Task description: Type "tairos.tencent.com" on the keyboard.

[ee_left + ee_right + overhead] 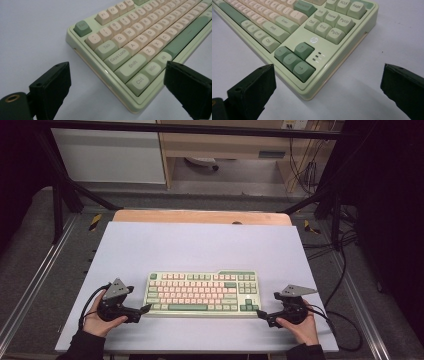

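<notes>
The keyboard point(202, 293) is flanked by the left gripper point(145, 309) and right gripper point(261, 314); both jaws are held apart, nothing clamped.

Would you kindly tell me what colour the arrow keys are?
Darker sage green; the arrow keys show best in the right gripper view.

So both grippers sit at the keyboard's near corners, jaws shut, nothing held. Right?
Not quite: the jaws are open, not shut. Each gripper view shows its jaws spread wide around a near corner of the keyboard. The left gripper and right gripper hold nothing.
</notes>
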`<state>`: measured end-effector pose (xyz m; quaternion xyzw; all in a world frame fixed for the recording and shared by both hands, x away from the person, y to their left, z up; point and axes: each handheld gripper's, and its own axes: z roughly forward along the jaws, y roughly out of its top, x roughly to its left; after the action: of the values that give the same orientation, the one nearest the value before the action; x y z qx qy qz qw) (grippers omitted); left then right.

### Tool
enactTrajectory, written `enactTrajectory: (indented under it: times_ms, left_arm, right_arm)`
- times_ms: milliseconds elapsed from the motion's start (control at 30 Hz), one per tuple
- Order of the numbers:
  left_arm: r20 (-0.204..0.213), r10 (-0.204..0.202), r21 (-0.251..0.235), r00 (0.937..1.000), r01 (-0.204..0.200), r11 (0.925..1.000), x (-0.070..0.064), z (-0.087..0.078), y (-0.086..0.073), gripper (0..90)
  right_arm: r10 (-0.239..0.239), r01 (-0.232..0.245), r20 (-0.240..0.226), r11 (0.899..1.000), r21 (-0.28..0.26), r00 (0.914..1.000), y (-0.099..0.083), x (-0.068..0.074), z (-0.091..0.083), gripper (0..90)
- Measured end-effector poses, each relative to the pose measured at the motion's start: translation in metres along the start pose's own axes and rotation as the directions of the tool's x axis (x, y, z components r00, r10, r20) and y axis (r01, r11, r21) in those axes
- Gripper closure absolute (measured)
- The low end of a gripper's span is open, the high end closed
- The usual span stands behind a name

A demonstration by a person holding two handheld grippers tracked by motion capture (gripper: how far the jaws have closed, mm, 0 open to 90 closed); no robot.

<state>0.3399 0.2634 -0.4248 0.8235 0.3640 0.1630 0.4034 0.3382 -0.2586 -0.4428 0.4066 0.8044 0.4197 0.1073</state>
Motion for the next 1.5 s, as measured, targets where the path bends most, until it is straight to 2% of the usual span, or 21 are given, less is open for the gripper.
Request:
enactTrajectory:
  times_ms: [300,333,533,800,967,1300,1500]
  left_arm:
    - [-0.023,-0.004,-0.008,0.9997,0.004,1.0000,-0.005,-0.001,0.015,17.6]
    - [-0.021,-0.005,-0.008,0.9998,0.004,1.0000,-0.006,-0.001,0.017,21.7]
    - [-0.024,0.009,-0.012,0.9997,-0.009,0.9999,-0.012,0.002,0.027,30.3]
    - [-0.005,0.011,-0.012,0.9999,-0.011,0.9999,-0.017,0.009,0.039,44.7]
    - [0.013,-0.004,-0.011,0.9999,0.004,0.9999,-0.018,0.012,0.044,54.8]
    - [0.018,0.006,0.009,0.9998,-0.006,0.9999,-0.025,0.023,0.054,67.2]
    - [0.033,-0.004,0.007,0.9995,0.004,1.0000,-0.027,0.031,0.058,74.2]
  right_arm:
    - [-0.003,0.003,0.003,1.000,0.000,1.0000,0.000,0.000,0.000,0.6]
    - [-0.002,0.003,0.004,1.000,-0.002,1.0000,0.000,0.000,0.000,0.7]
    - [-0.005,0.005,0.004,1.000,-0.003,1.0000,0.000,0.000,0.000,0.6]
    - [-0.005,0.005,0.003,1.000,-0.003,1.0000,0.000,0.000,0.000,0.6]
    - [-0.002,0.002,0.003,1.000,-0.001,1.0000,0.000,0.000,0.000,0.7]
    - [0.003,-0.003,0.001,1.000,0.002,1.0000,0.000,0.001,0.000,0.7]
    - [0.002,-0.002,0.001,1.000,0.001,1.0000,0.000,0.001,0.000,0.7]
